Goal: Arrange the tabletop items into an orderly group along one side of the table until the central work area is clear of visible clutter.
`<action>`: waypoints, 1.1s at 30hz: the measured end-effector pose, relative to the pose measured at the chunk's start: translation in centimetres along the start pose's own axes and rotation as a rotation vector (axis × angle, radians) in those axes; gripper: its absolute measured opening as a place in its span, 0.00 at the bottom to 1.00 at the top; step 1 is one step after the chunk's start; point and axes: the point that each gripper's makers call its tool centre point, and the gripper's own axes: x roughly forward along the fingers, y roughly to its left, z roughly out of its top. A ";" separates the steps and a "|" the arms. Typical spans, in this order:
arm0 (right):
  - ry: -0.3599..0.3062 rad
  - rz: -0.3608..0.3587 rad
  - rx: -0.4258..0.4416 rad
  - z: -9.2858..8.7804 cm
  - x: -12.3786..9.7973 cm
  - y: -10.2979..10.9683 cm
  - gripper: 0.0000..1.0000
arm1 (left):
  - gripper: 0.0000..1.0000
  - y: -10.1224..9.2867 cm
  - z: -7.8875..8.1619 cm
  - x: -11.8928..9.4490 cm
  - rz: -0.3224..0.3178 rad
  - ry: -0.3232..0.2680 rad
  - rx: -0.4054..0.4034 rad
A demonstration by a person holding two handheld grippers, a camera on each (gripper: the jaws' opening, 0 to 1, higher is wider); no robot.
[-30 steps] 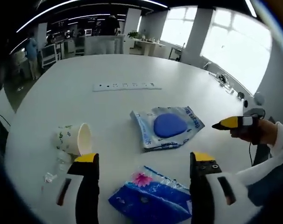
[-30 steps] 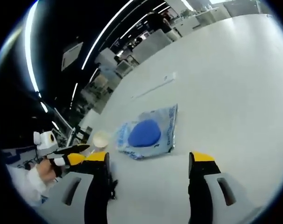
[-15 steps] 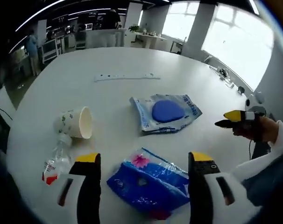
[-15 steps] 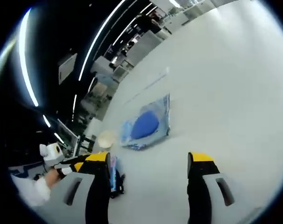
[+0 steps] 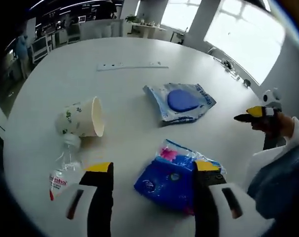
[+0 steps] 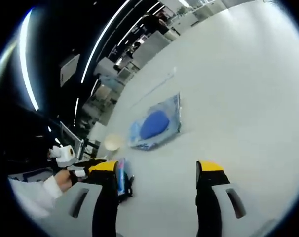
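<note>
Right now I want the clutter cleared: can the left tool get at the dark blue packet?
Probably yes. The left tool is open with the dark blue packet lying on the table just ahead of it, nothing between them.

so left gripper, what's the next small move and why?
Probably ease the left gripper forward and down onto the crinkled dark blue plastic packet. Its jaws are open and empty, and the packet lies right ahead, partly between them, nearer than the tipped paper cup, the clear plastic bottle or the pale pouch with a blue oval. The right gripper is open too.
</note>
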 end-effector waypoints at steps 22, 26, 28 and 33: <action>0.054 0.037 0.054 -2.1 0.4 1.0 0.55 | 0.00 0.2 -0.7 2.6 -0.104 0.067 0.096; 0.071 0.030 0.057 -2.6 0.4 0.7 0.53 | 0.00 -0.1 -0.7 2.7 -0.098 0.053 0.056; 0.076 0.026 0.059 -2.7 0.3 0.6 0.53 | 0.00 -0.3 -0.8 2.6 -0.097 0.047 0.032; 0.080 0.039 0.055 -2.8 0.5 1.2 0.53 | 0.00 -0.8 -1.0 2.3 -0.085 0.025 0.007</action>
